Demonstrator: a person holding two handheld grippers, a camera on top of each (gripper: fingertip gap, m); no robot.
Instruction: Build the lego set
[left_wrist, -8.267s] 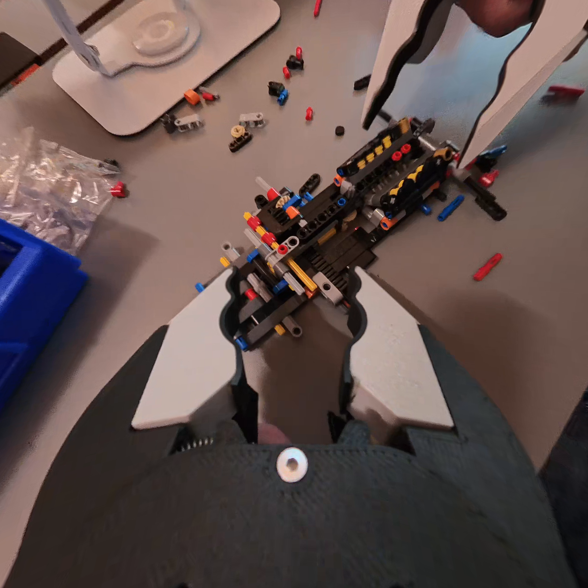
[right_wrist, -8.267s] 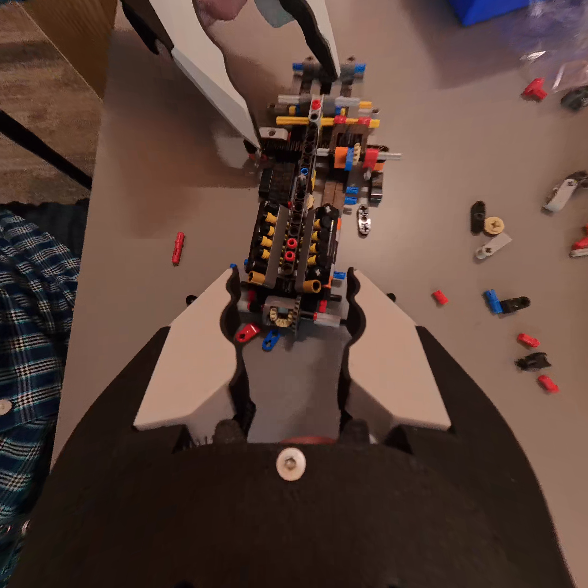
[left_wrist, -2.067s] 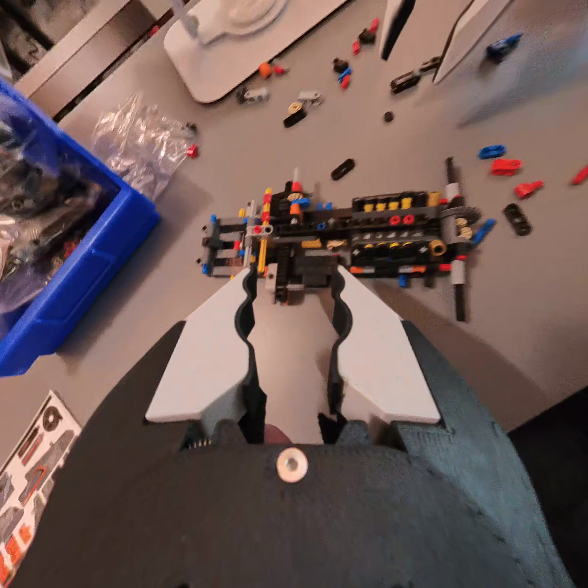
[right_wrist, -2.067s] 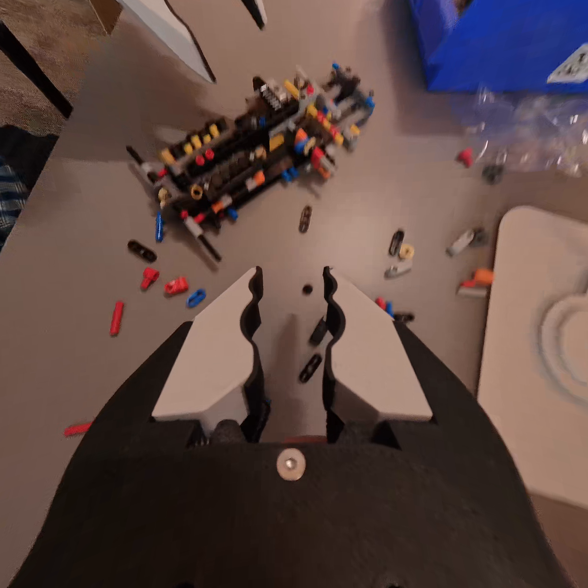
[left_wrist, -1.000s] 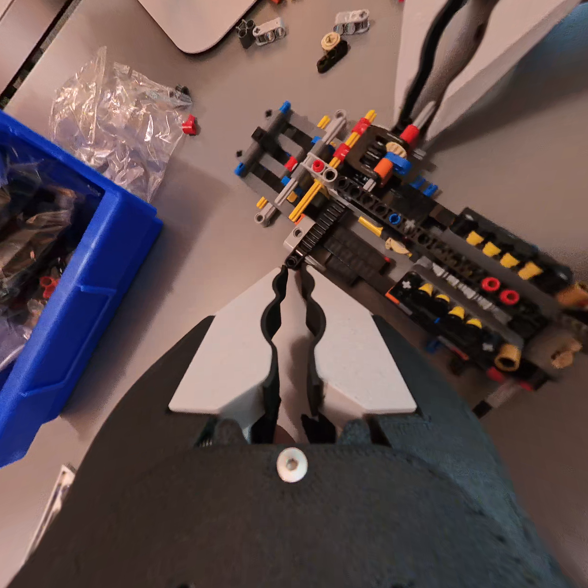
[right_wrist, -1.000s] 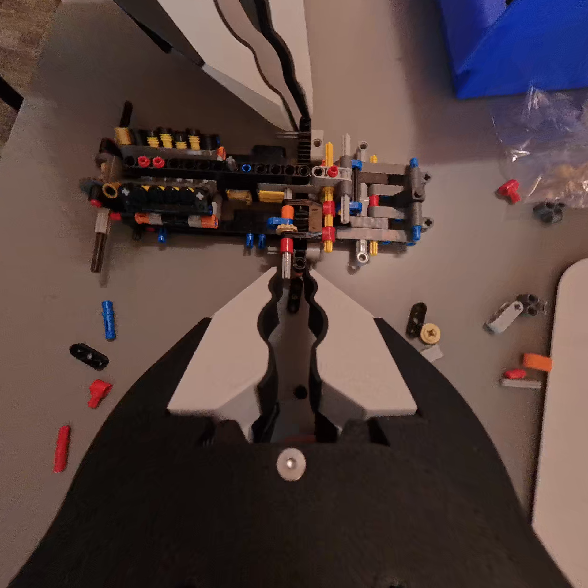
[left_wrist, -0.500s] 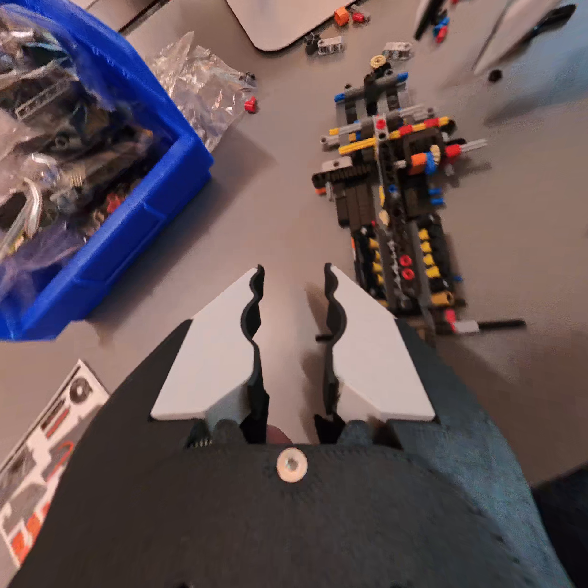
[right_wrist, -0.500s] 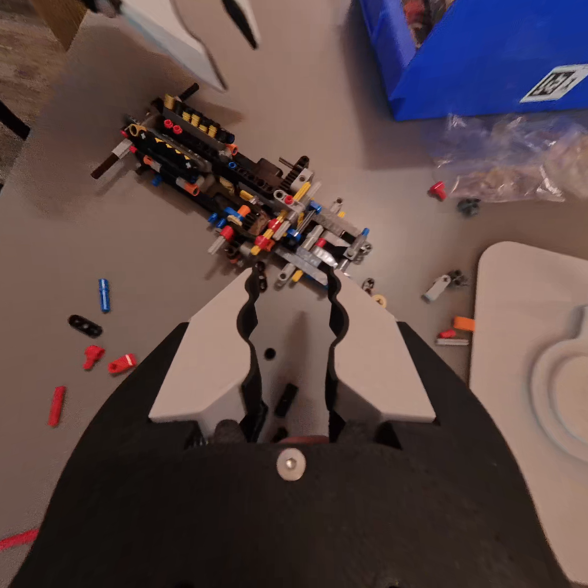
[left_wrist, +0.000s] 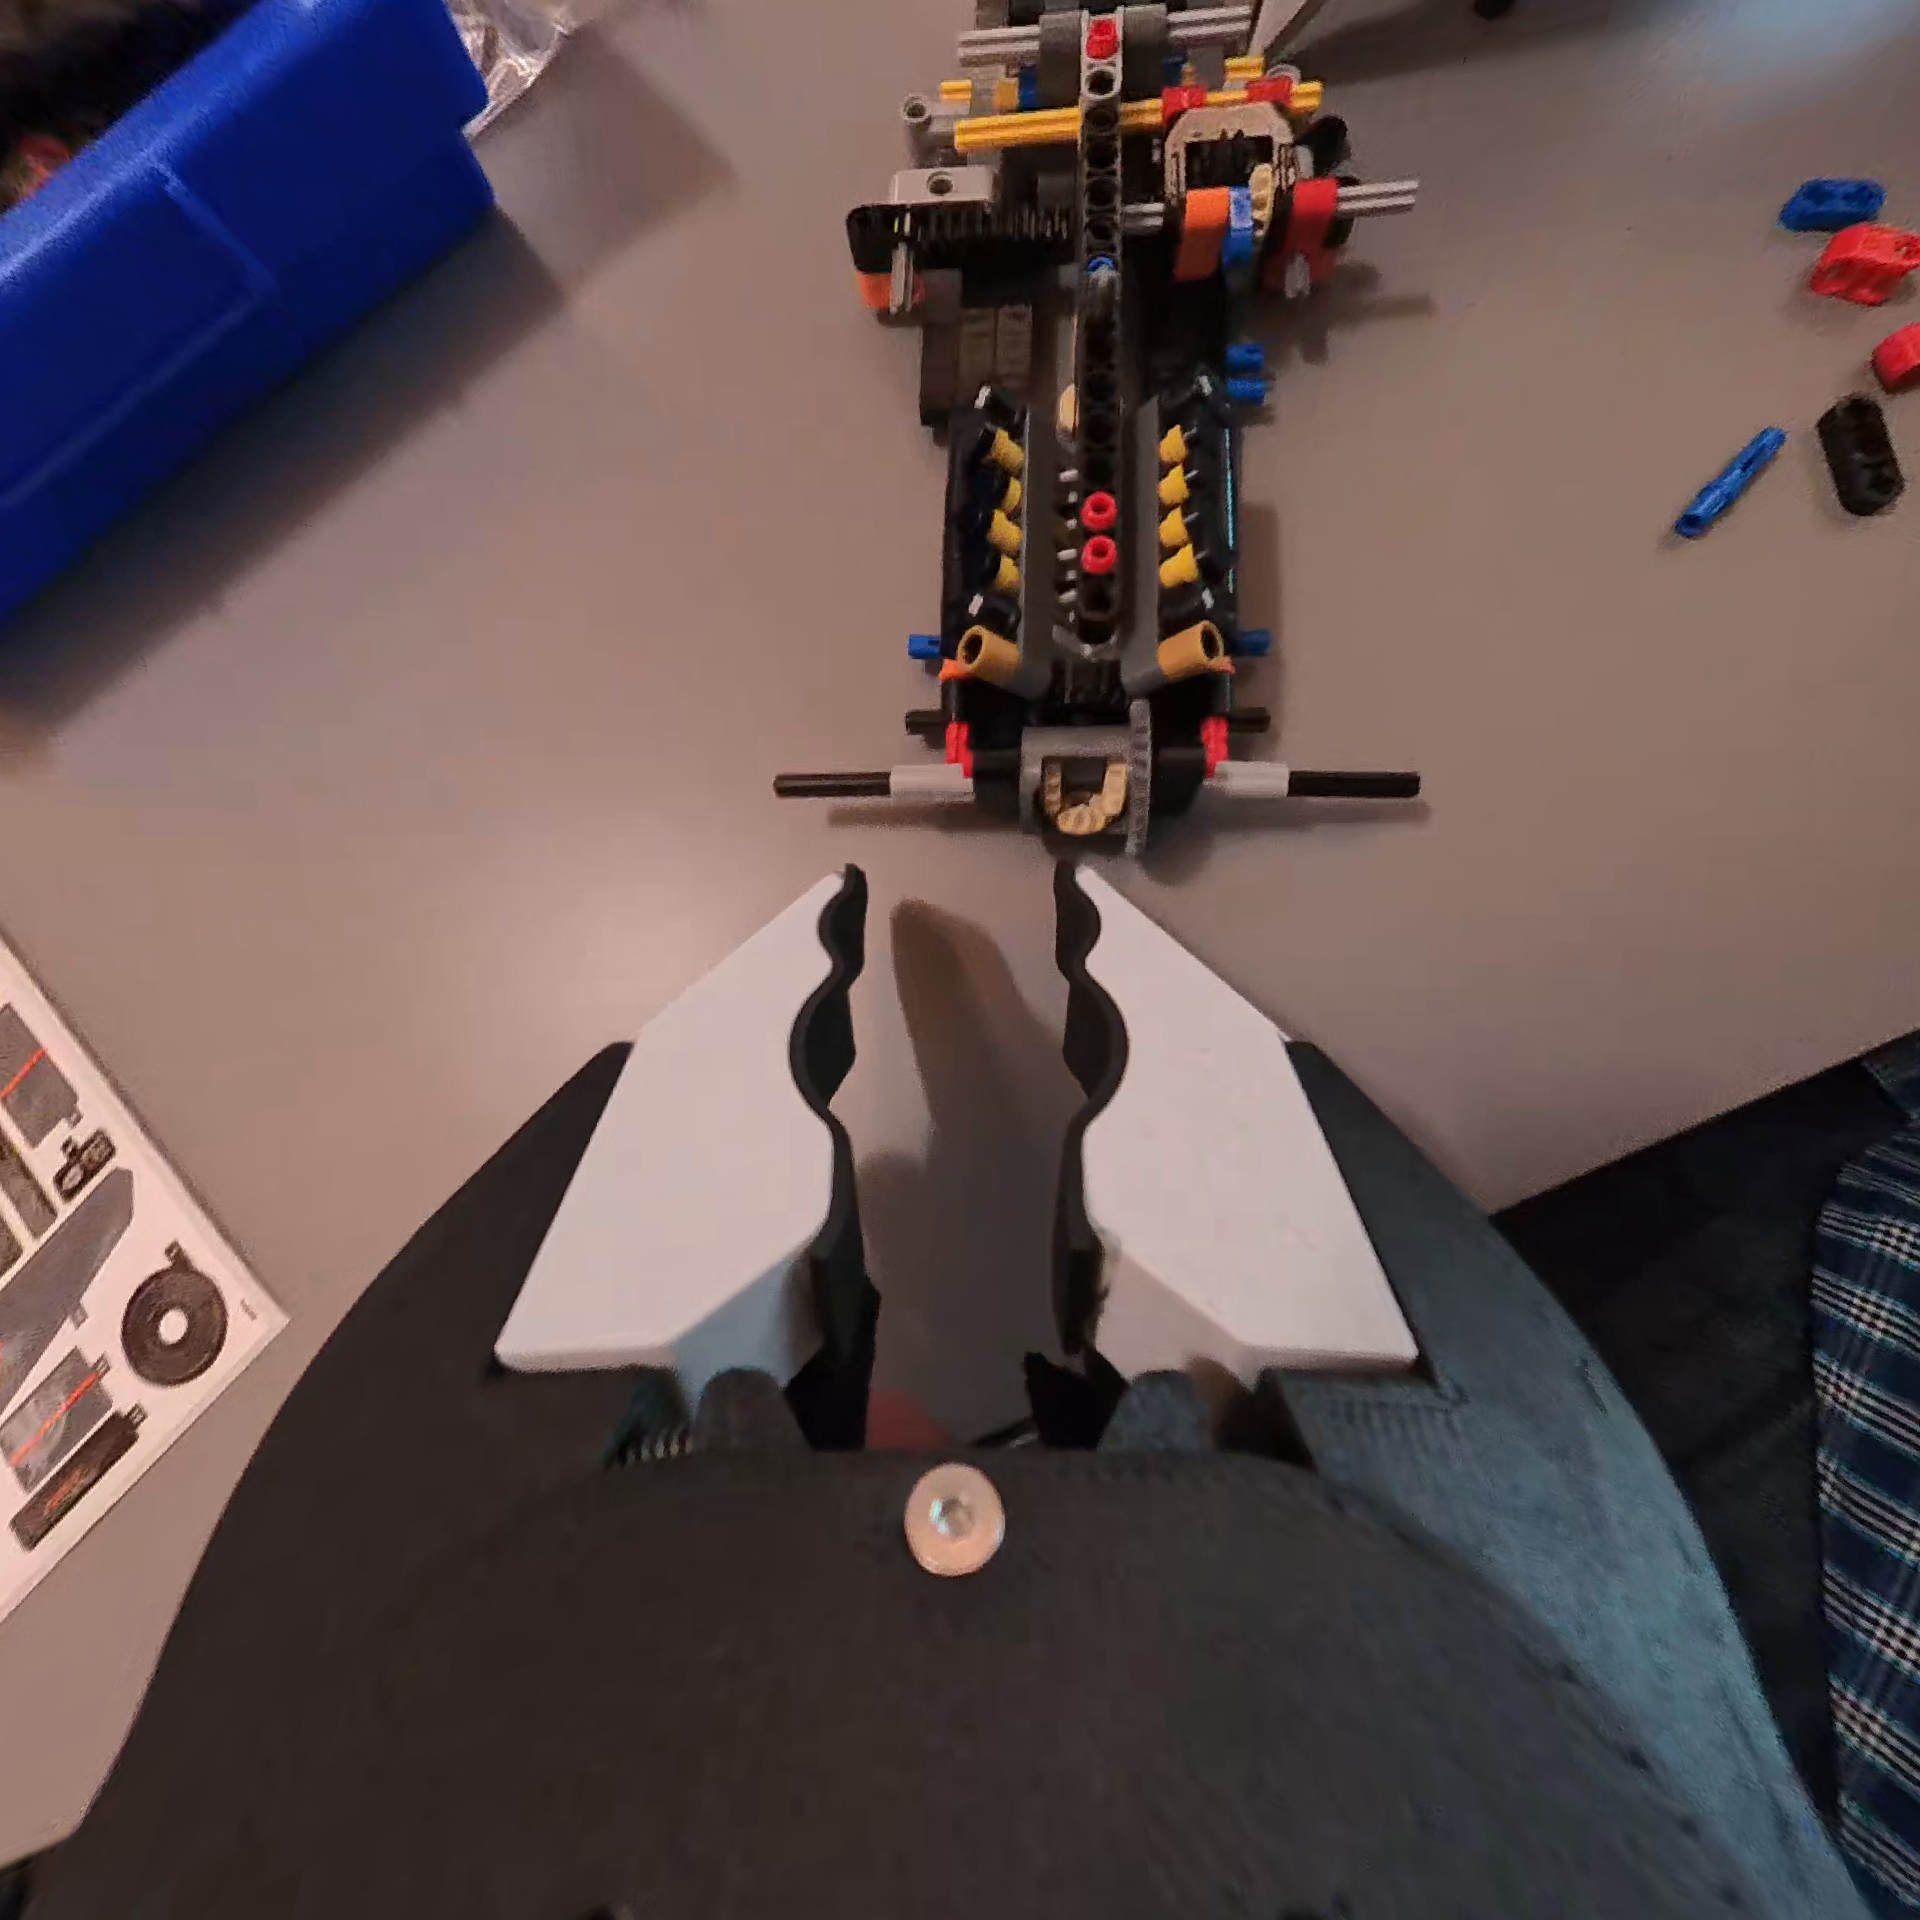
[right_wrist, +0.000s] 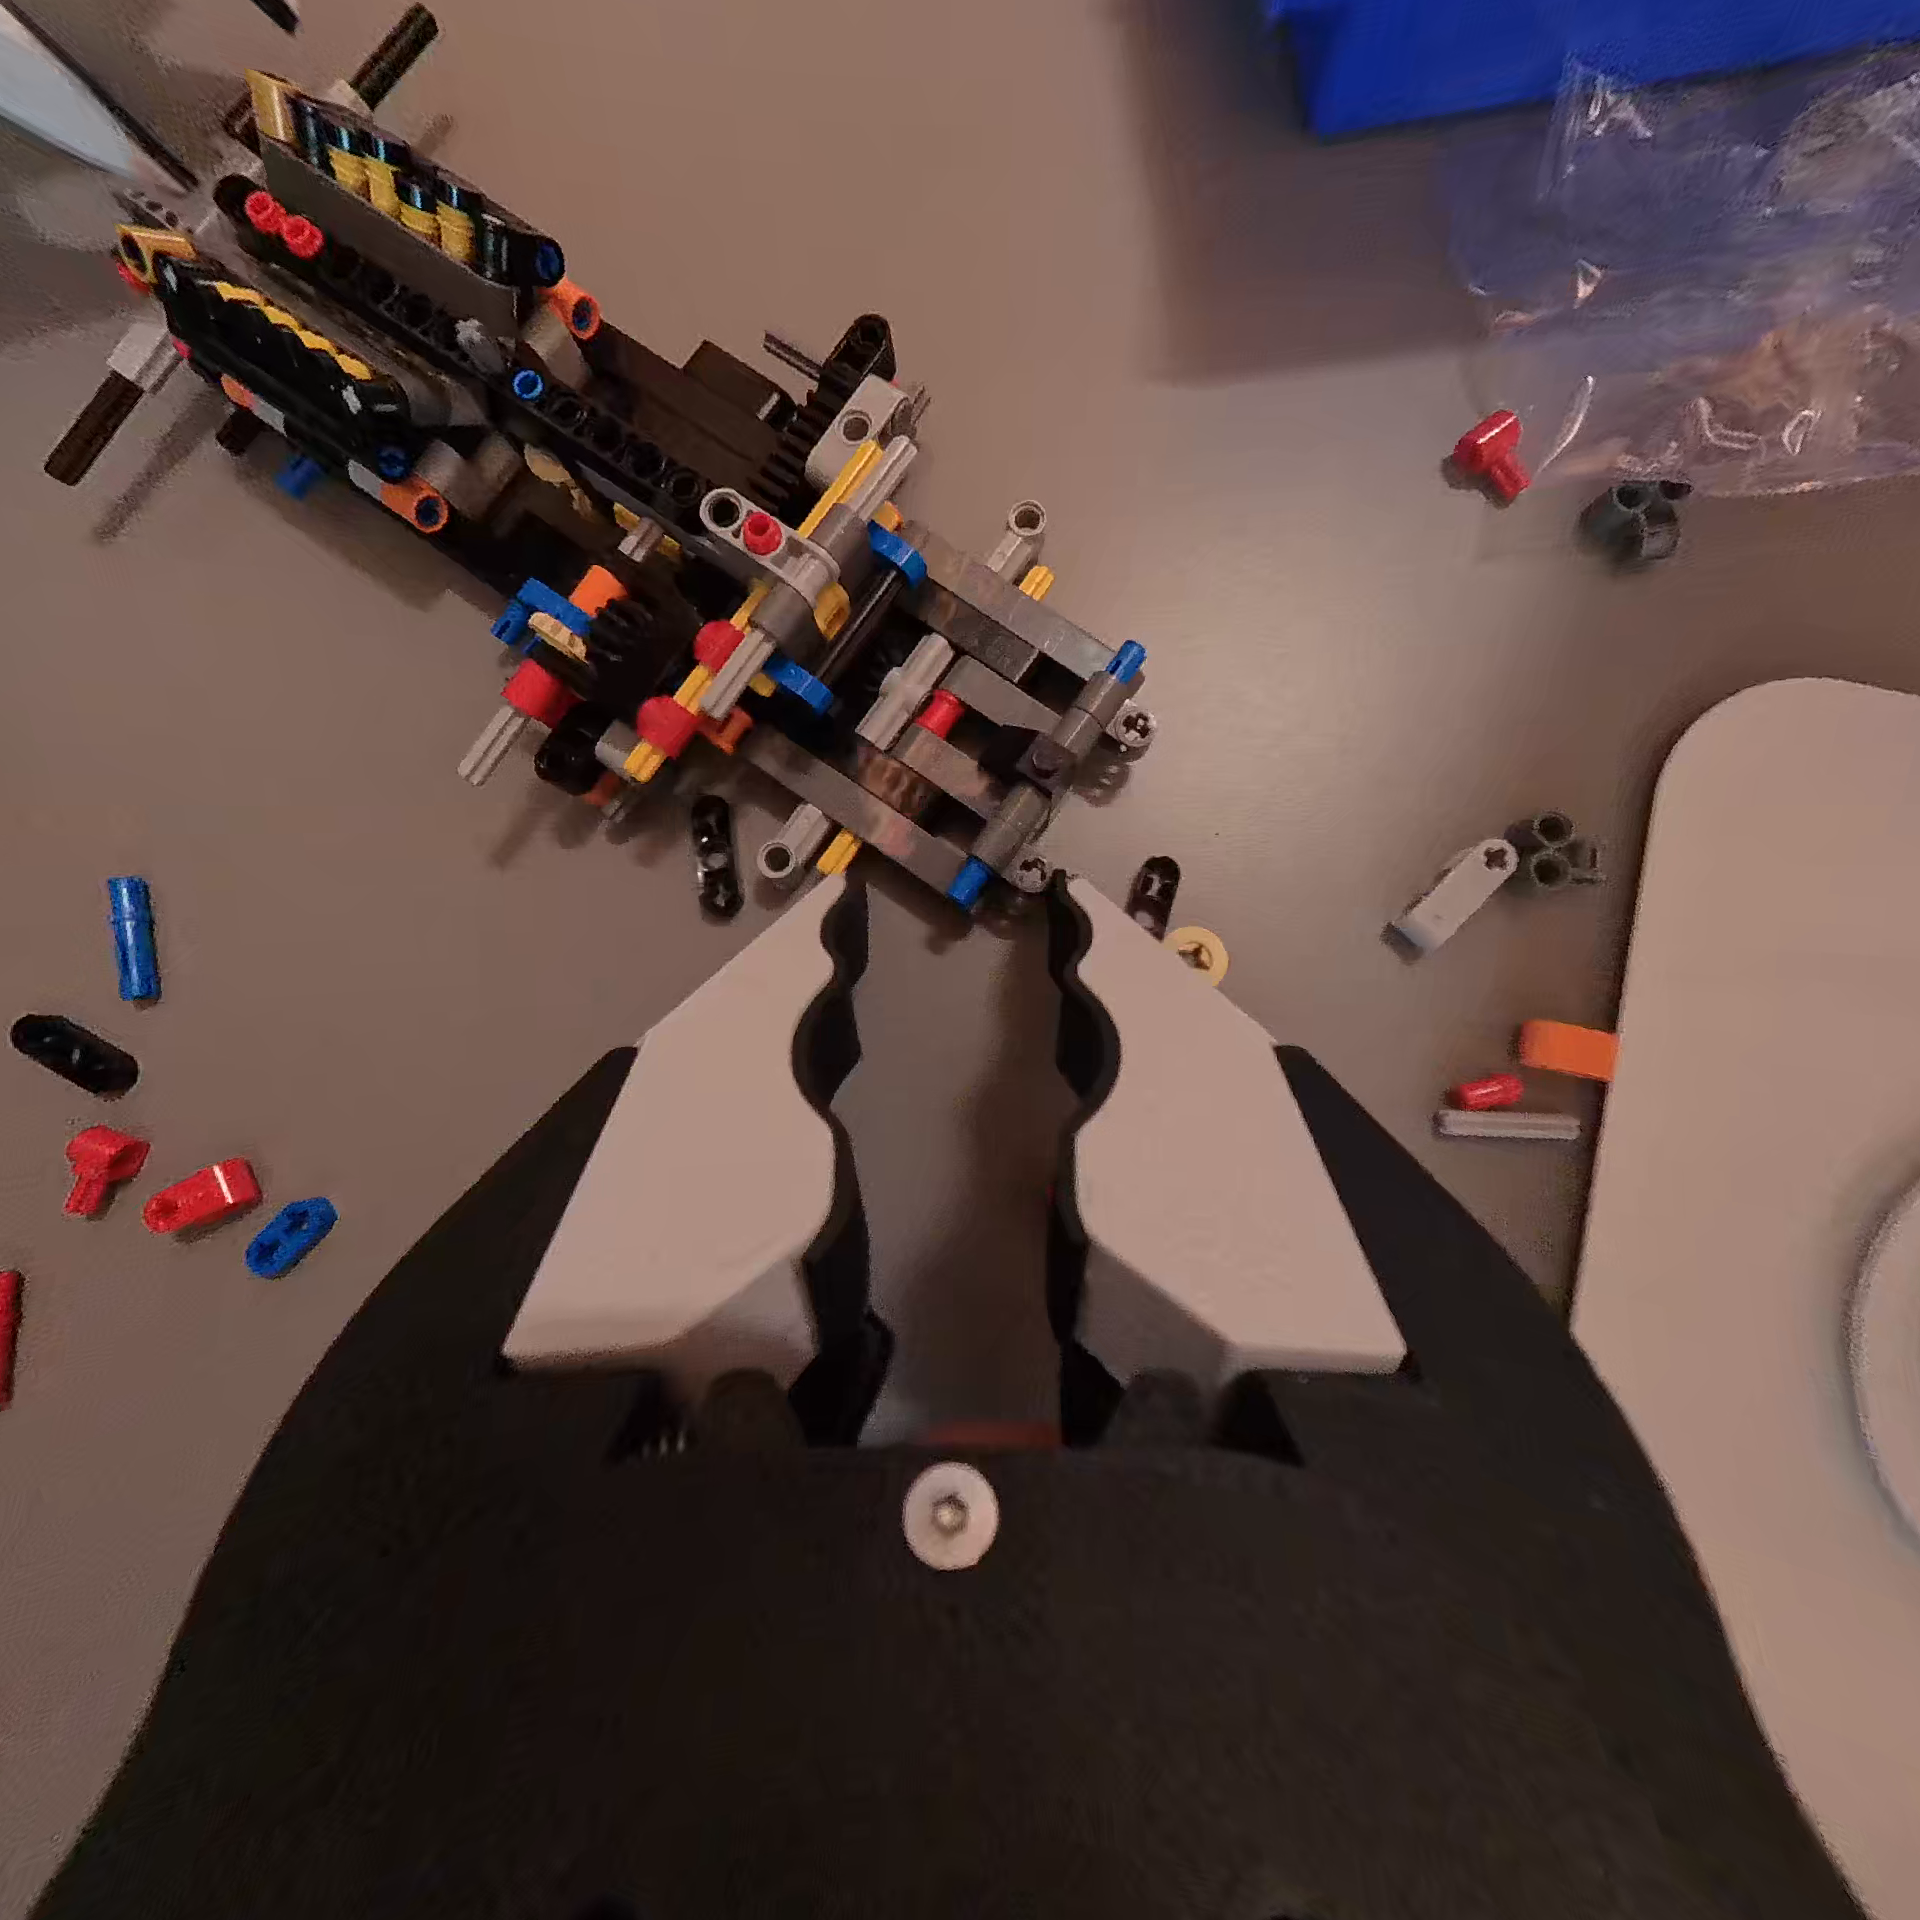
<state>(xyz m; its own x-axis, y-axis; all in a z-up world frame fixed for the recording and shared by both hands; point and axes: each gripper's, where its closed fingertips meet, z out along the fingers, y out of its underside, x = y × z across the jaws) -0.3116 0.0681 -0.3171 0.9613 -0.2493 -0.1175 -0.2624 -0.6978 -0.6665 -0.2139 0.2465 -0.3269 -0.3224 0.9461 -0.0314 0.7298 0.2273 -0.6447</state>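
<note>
Lying flat on the grey table (left_wrist: 416, 644), the half-built lego car frame (left_wrist: 1091, 499) is the landmark for everything else: a long black beam chassis studded with yellow, red and blue pins, with thin black axles sticking out sideways at its near end.

The left gripper (left_wrist: 954, 883) hangs just short of that axle end, its two white fingers apart and holding nothing, probably lined up along the frame's length to steady it.

The right gripper (right_wrist: 951, 899) sits at the opposite grey-beamed end (right_wrist: 997, 727), also spread and empty, tips just beside a blue pin, seemingly ready to brace or pick there.

Both fingers carry wavy black rubbery liners, shaped to grip small round parts.

Loose red, blue and black plastic connectors (right_wrist: 197, 1195) lie scattered to one side of the frame. On its other side are a smooth blue bin (left_wrist: 208, 270) and a crinkled clear bag (right_wrist: 1714, 312).
</note>
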